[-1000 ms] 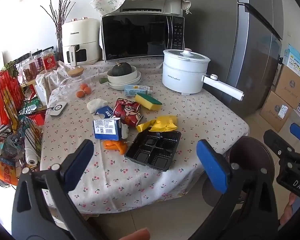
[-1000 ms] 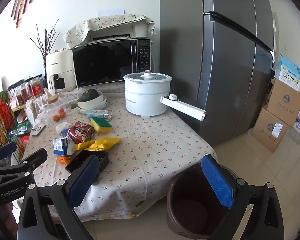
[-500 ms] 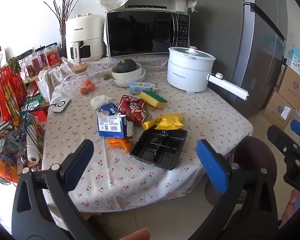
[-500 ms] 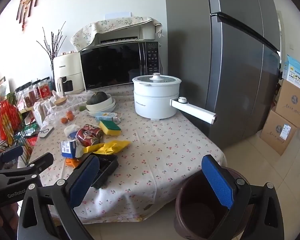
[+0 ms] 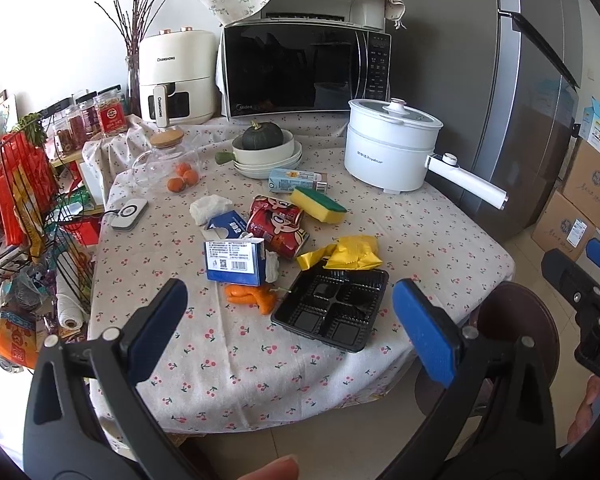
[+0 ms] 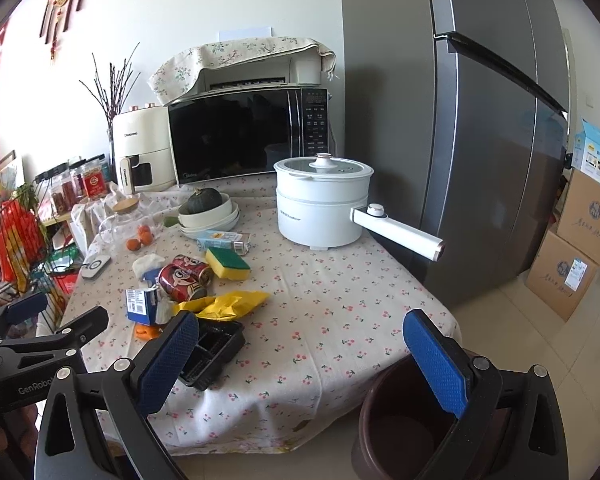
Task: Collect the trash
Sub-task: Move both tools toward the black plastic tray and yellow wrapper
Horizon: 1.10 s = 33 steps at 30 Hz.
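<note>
Here, the left gripper hangs wide open and empty over the near edge of the table, its blue pads well apart. Just beyond it, at 12 o'clock, lies a black tray, touching nothing of the gripper. At the tray's 10 o'clock sits an orange scrap, and behind that a blue box stands with white paper tucked at its side. A yellow wrapper lies at the tray's 12 o'clock, touching its far rim. Further back are two red cans on their sides, a crumpled tissue at their 10 o'clock, a sponge at their 2 o'clock, and a small carton behind the sponge. The right gripper is likewise wide open and holds nothing; it hangs off the table's near corner, with its right pad over the rim of a brown bin on the floor at 5 o'clock. In its view the tray shows just behind the left pad. Far back stand a white pot, a microwave and, at 2 o'clock, a grey fridge.
</note>
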Motion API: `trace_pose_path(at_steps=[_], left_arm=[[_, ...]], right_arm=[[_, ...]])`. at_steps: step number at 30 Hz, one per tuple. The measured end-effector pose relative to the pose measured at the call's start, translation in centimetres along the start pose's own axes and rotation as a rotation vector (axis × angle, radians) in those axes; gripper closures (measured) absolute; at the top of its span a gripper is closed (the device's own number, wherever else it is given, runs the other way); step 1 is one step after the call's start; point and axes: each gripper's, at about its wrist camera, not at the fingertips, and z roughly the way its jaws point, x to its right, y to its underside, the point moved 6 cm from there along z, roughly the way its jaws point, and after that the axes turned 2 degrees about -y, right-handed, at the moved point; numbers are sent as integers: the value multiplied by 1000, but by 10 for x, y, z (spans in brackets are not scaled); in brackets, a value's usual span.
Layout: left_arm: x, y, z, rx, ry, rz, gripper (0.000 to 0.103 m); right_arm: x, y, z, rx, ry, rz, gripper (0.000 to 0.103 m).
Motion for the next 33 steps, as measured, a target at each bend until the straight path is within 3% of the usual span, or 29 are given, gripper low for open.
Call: trace_pose_path(at_steps=[33], left_arm=[[-1,0,0,2,-4,-6,1]], right_arm=[[9,-2,1,-9,20,30,0]])
